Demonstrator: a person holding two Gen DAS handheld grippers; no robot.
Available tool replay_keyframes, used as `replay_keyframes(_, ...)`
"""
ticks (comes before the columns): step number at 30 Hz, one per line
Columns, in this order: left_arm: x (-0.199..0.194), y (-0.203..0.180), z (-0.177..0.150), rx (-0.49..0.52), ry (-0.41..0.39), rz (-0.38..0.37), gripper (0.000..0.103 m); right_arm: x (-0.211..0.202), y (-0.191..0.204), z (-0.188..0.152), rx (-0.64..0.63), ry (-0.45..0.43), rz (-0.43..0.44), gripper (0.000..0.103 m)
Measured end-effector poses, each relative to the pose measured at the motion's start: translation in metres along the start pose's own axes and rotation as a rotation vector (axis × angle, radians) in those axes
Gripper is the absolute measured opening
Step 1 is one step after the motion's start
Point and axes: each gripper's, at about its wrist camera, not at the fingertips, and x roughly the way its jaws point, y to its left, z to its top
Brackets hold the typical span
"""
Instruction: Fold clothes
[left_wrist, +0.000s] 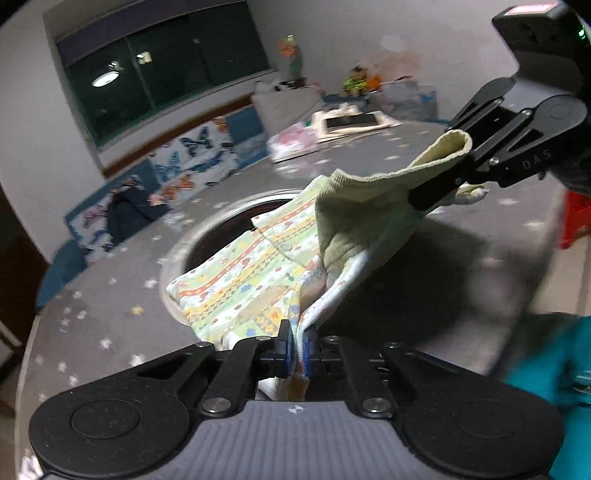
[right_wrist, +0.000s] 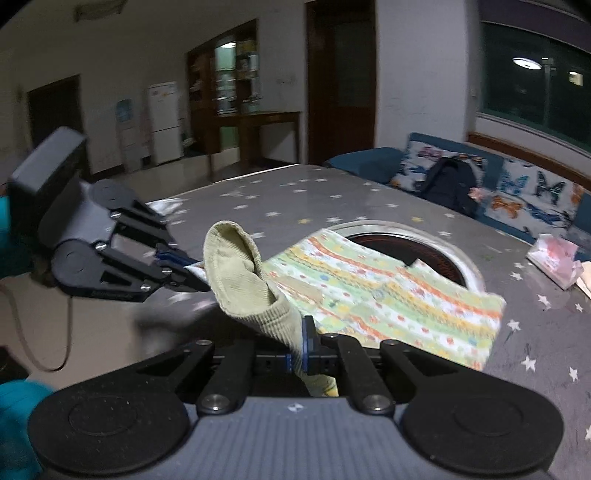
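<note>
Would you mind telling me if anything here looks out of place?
Yes: the patterned garment, shut in both grippers, drapes over the round opening in the table, so it sags there rather than lying flat.

1. Small cotton garment (left_wrist: 243, 284): pale green with orange, yellow and white patterned stripes; ribbed pale yellow-green cuff (right_wrist: 240, 273).
2. Grey tablecloth (right_wrist: 280, 199): scattered white and yellow stars.
3. Blue sofa cushions (left_wrist: 195, 155): white panels with blue and orange butterflies.
4. Gripper pads (left_wrist: 284, 343): blue.
</note>
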Motion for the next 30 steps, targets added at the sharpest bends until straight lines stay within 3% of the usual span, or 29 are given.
replay_keyframes(4,-0.018,-0.008,0.004,0.020,-0.012,-0.046,0.007,-0.022,0.009,0.005,-0.035,0.027,0.028,0.004)
replay_keyframes(11,0.005,0.019,0.031,0.014,-0.033,-0.043,0.007,-0.004,-0.022,0.032,-0.019,0.059,-0.004,0.004)
replay_keyframes(16,0.043,0.045,0.054,0.007,-0.019,-0.023,0.007,0.026,-0.061,0.053,0.002,0.078,-0.037,0.004)
replay_keyframes(22,0.110,0.079,0.068,-0.055,0.056,-0.014,0.007,0.077,-0.100,0.068,0.036,0.126,-0.086,0.004)
replay_keyframes(30,0.178,0.107,0.064,-0.187,0.157,-0.014,0.011,0.149,-0.136,0.052,0.102,0.170,-0.154,0.005)
